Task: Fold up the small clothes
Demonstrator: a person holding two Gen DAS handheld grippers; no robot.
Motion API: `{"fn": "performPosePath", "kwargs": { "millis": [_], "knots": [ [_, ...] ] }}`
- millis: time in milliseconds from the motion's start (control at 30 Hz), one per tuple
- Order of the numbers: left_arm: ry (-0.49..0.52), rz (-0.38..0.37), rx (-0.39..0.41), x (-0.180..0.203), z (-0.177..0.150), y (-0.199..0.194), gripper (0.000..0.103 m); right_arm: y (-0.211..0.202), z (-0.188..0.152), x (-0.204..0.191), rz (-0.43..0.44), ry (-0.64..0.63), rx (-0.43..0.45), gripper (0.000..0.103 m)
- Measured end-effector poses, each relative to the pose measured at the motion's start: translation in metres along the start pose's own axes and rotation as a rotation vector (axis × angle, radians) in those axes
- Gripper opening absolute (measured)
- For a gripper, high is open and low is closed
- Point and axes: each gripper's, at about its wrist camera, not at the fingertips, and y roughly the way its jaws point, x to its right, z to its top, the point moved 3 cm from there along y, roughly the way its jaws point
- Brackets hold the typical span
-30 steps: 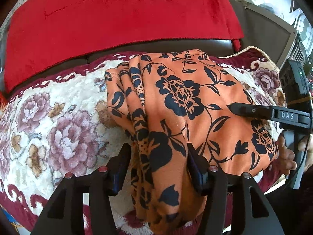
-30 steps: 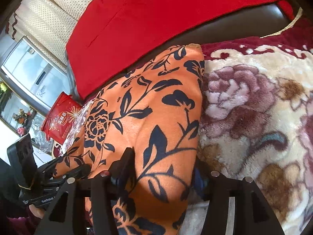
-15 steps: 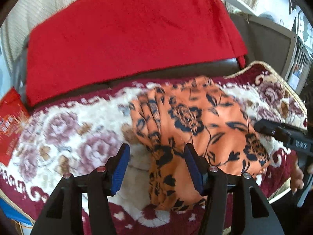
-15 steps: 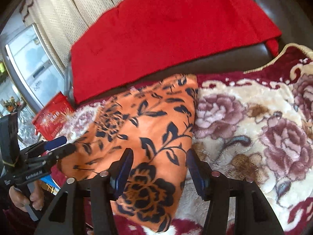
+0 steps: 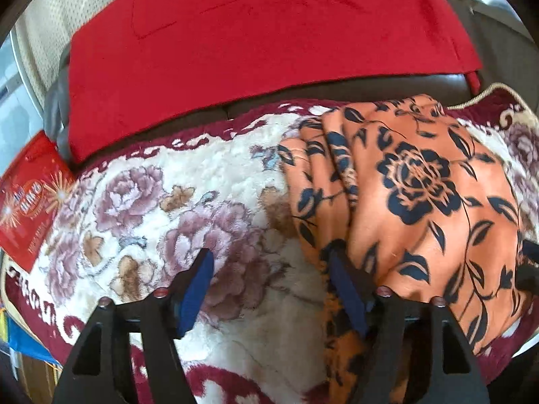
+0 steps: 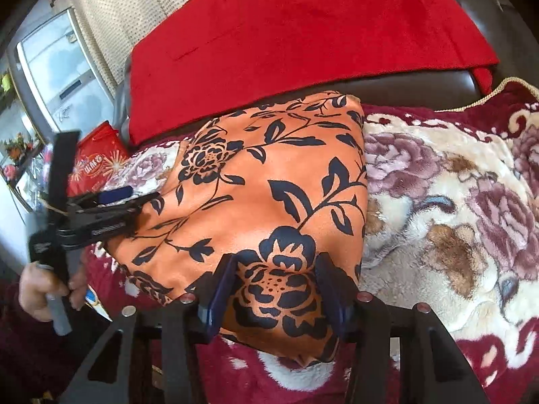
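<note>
An orange garment with black flowers (image 5: 421,202) lies folded on a floral blanket (image 5: 161,202). It also shows in the right wrist view (image 6: 269,185). My left gripper (image 5: 269,286) is open and empty; its right finger (image 5: 343,289) touches the garment's left folded edge, and the left finger is over the blanket. My right gripper (image 6: 273,286) is open with the garment's near edge between its fingers. The left gripper appears in the right wrist view (image 6: 128,198) at the garment's left side.
A red cloth (image 5: 252,50) covers the dark sofa back (image 6: 404,84). A red packet (image 5: 30,195) lies at the blanket's left end. Curtains (image 6: 111,17) and a window (image 6: 57,70) are behind. The blanket's maroon border (image 6: 488,353) runs along the near edge.
My left gripper has let go of the garment and shifted left, so the cloth now sits at its right finger. My right gripper has moved closer to the garment's near edge.
</note>
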Motion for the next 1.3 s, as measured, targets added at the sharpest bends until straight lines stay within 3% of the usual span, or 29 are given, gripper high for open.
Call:
{"fn": "performPosePath", "kwargs": {
  "millis": [133, 233, 400, 533, 633, 700, 800, 933, 1033, 1100, 1200, 1300],
  "knots": [
    [-0.029, 0.006, -0.022, -0.012, 0.006, 0.007, 0.074, 0.002, 0.003, 0.006, 0.024, 0.031, -0.013, 0.053],
    [-0.103, -0.076, -0.028, -0.019, 0.016, 0.006, 0.074, -0.001, 0.003, 0.004, 0.024, 0.030, -0.008, 0.053],
    [-0.056, -0.040, 0.050, -0.006, 0.049, -0.003, 0.074, -0.016, 0.006, 0.000, 0.089, 0.043, 0.070, 0.052],
    [0.018, 0.019, 0.022, 0.014, 0.068, 0.023, 0.074, -0.023, 0.010, -0.016, 0.164, 0.015, 0.122, 0.052],
    [0.090, 0.082, -0.036, 0.026, 0.057, 0.052, 0.074, -0.006, 0.005, -0.025, 0.159, -0.006, 0.048, 0.052],
    [0.074, 0.073, -0.010, 0.022, 0.052, 0.053, 0.077, 0.008, -0.002, -0.031, 0.109, -0.048, 0.001, 0.052],
    [0.034, 0.047, -0.027, 0.012, 0.055, 0.045, 0.077, 0.006, -0.004, -0.039, 0.079, -0.083, 0.011, 0.052],
    [0.030, 0.061, 0.017, 0.004, 0.044, 0.013, 0.077, -0.008, -0.001, -0.046, 0.137, -0.040, 0.068, 0.052],
    [0.009, 0.047, 0.033, -0.001, 0.023, -0.011, 0.077, -0.011, 0.001, -0.070, 0.147, -0.091, 0.107, 0.052],
    [0.019, 0.032, 0.029, 0.003, 0.007, -0.019, 0.077, -0.002, -0.001, -0.078, 0.137, -0.102, 0.071, 0.052],
    [0.076, 0.109, 0.019, 0.011, -0.016, -0.015, 0.076, 0.025, -0.012, -0.085, 0.081, -0.117, -0.020, 0.053],
    [0.042, 0.086, 0.001, 0.005, -0.018, -0.022, 0.076, 0.014, -0.009, -0.090, 0.085, -0.103, 0.004, 0.053]
  ]
}}
